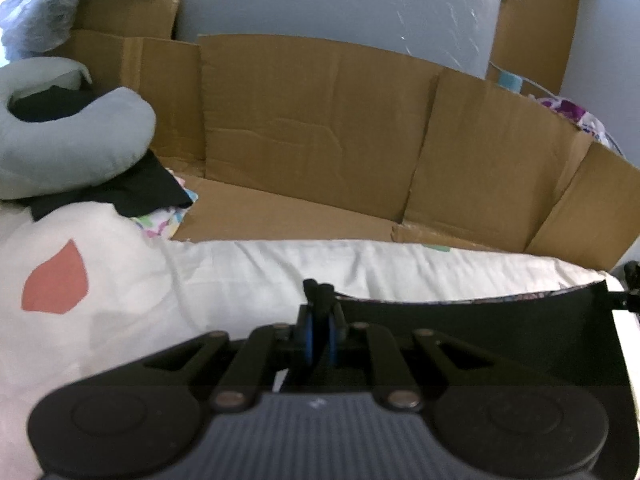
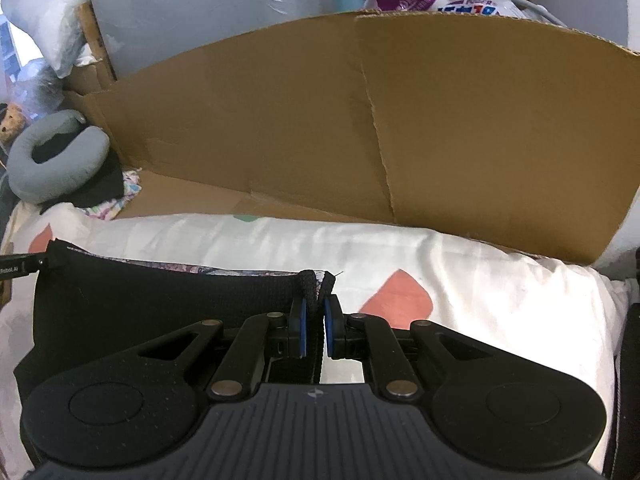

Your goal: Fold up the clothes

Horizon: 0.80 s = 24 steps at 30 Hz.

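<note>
Left tool [image 1: 320,300] and right tool [image 2: 316,292] each clench a corner of a black garment [image 2: 160,304] stretched over the bed [image 2: 480,280]; next, carry that edge across for the fold

Bedroom (bedsheet [image 1: 248,276], neck pillow [image 1: 80,140])

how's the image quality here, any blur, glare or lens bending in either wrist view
Left wrist view: soft overall, the cardboard box bowed by the fisheye, glare streaks on the plastic sheet. Right wrist view: sharper, knit visible on the black garment, box edge curved, corners vignetted.
</note>
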{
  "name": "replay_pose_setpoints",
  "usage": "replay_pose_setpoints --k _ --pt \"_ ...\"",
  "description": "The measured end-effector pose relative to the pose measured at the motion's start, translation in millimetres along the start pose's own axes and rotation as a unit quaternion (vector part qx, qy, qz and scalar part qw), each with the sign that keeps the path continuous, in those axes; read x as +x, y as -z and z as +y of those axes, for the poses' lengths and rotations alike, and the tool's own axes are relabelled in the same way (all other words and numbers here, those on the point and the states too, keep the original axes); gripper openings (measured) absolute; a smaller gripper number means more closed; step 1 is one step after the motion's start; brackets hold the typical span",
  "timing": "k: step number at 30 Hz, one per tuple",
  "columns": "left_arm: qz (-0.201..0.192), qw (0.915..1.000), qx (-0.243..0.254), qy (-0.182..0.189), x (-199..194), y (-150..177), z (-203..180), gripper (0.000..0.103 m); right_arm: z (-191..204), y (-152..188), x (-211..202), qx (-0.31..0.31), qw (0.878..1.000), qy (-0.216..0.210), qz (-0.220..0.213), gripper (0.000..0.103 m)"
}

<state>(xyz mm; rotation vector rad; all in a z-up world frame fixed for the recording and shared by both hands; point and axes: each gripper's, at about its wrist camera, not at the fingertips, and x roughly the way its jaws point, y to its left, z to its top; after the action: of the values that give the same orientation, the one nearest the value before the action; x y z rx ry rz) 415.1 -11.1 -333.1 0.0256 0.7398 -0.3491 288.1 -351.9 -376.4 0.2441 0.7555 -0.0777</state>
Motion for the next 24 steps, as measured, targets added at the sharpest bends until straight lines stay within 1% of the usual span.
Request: replay_pose_setpoints --k 8,15,18,19,21,22,23,24 --pt "0.014 0.9999 0.006 0.003 21 6 0 0.008 -2 3 13 -0.003 1.0 0.016 0.017 0.007" --pt "0.043 0.9989 0.017 0.004 44 18 -4 0.008 -6 15 31 0.006 0.999 0.023 0.038 0.007" --pt "0.056 0.9983 0.014 0.0 52 23 -8 0.009 -4 18 41 0.004 0.999 0.027 0.046 0.008" --pt "0.06 0.9981 0.012 -0.001 54 23 -9 0.011 -3 20 44 0.004 0.998 0.027 0.052 0.008" --pt "0.065 0.9978 0.009 -0.009 56 24 -10 0.021 -2 23 51 0.005 0.997 0.028 0.065 0.01" --pt "0.064 0.9977 0.007 -0.02 55 23 -9 0.03 -4 24 52 0.008 0.997 0.029 0.07 0.011" --pt "0.064 0.9975 0.004 -0.031 53 22 -7 0.037 -5 25 52 0.014 0.997 0.031 0.071 0.014" --pt "0.063 0.9973 0.0 -0.038 50 22 -5 0.038 -7 24 51 0.02 0.997 0.033 0.071 0.018"
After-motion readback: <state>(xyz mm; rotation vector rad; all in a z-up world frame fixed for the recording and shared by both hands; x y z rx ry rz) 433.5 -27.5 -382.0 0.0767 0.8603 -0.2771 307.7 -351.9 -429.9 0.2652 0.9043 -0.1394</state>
